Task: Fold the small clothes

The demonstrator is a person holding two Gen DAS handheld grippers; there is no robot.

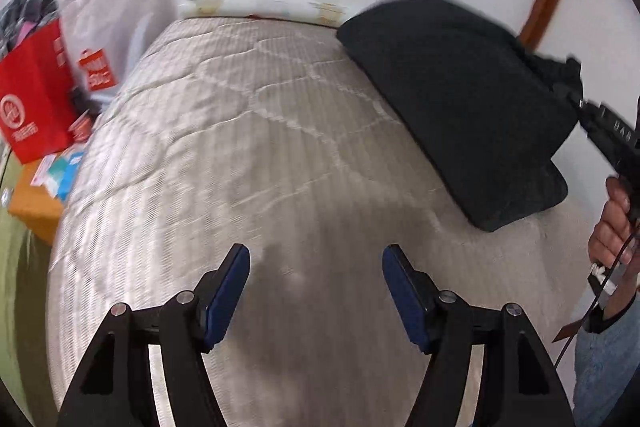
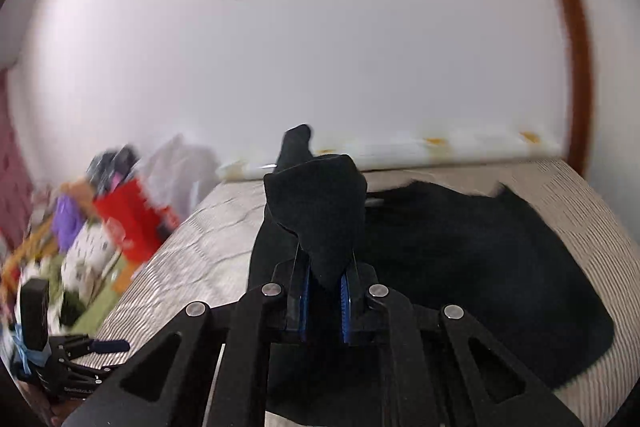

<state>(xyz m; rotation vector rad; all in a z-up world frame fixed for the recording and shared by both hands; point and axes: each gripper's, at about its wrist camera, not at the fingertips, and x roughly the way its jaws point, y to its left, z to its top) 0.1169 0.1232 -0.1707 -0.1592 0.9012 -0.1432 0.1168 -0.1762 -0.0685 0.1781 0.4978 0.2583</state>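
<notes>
Left tool (image 1: 316, 259): blue-padded fingers (image 1: 224, 291) spread wide, nothing between them, poised above bare quilted mattress (image 1: 224, 155). Right tool (image 2: 325, 287): pressed together, pinching a bunched fold of black garment (image 2: 460, 267), with the fabric standing up in a peak above the pads. Rest of that garment spread flat on the mattress, toward its right side, trailing under and behind the right tool. Seen from the left wrist view as a dark, roughly rectangular slab lying near the far right part of the bed, one corner lifted toward the right tool at the frame's right edge, gripped by a bare hand (image 1: 612, 227). Beyond the mattress: plain white wall (image 2: 320, 47), brown curved trim (image 2: 576, 27) on the right. Left of the bed: red paper bag (image 1: 34, 95), white plastic bag (image 1: 116, 23), orange box, mixed clutter, all blurred.
</notes>
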